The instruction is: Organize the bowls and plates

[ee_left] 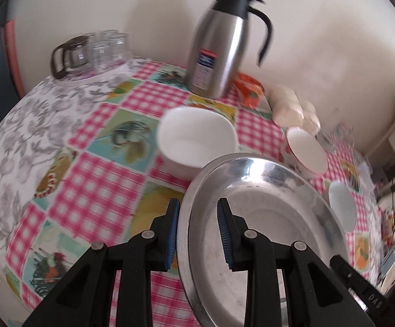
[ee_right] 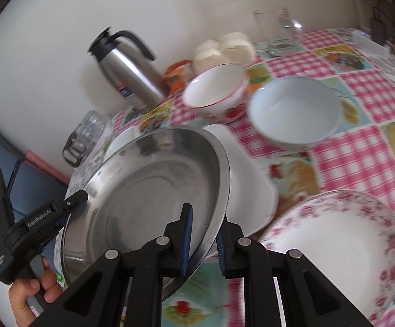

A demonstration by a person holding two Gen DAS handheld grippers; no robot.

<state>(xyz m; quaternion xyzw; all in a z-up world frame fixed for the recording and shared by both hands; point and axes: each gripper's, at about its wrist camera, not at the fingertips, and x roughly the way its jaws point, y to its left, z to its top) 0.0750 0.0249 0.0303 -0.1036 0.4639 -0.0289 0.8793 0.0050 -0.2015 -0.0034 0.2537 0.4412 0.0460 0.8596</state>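
Two grippers are clamped on opposite rims of the steel plate (ee_left: 265, 218), left gripper (ee_left: 197, 234) and right gripper (ee_right: 203, 242), so its tilted weight is shared. It is held above the tablecloth (ee_left: 102, 185), just in front of the white bowl (ee_left: 197, 141), probably for stacking.

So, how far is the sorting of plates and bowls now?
Nothing looks stacked yet. In hand: both grippers, left and right, hold the steel plate by opposite rims, above the table. Left: the white bowl, red-rimmed bowl, pale blue bowl and floral plate stand apart.
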